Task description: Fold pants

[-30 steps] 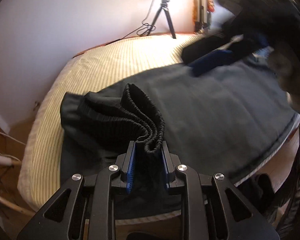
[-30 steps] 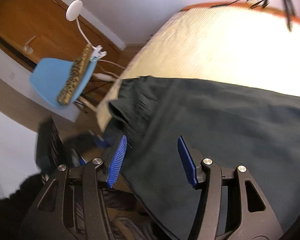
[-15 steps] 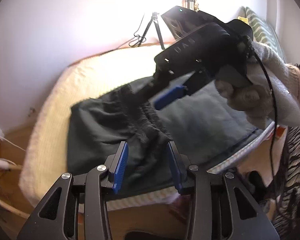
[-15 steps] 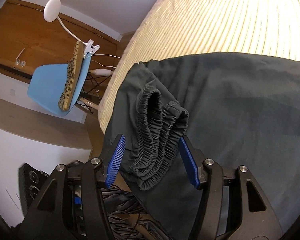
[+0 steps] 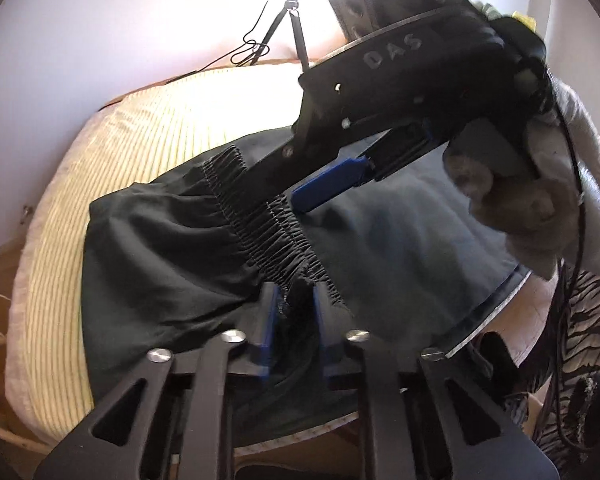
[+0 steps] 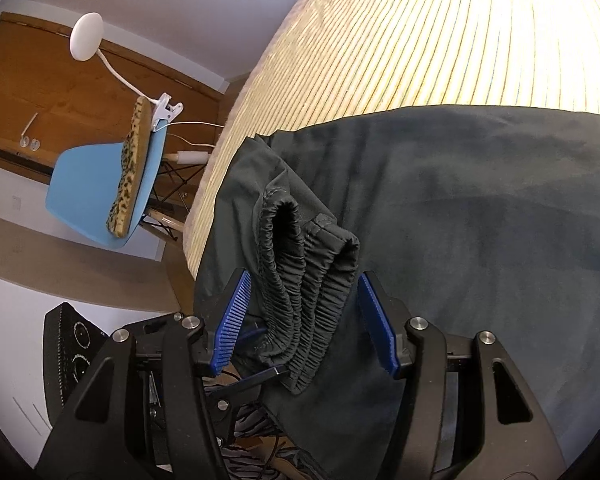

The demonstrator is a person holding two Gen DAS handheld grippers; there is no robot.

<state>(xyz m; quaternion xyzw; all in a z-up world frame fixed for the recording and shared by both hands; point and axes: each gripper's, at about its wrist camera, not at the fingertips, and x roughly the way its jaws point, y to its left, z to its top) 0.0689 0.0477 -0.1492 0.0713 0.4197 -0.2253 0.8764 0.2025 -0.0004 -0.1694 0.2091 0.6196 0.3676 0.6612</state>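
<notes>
On the striped mattress lies one pair of dark pants, spread across the near side of the mattress and reaching its near edge. The elastic waistband is lifted off the mattress and bunched into pleats. The left gripper is clenched on the near end of that waistband, fabric pinched between its blue pads. The right gripper has its jaws spread wide on either side of the gathered waistband, further along it, and grasps nothing yet; in the left wrist view it comes in from above with one blue pad near the elastic.

As a judgement, the fold is at an early stage: the legs lie fairly flat on the mattress, the waist end is only gathered, and no clean crease is visible. What seems left is for the right gripper to take hold, then to carry the waist over the legs.

Counted: one pair of pants, two grippers, one mattress. Beyond the mattress stand one tripod, one blue chair and one white clip lamp.
</notes>
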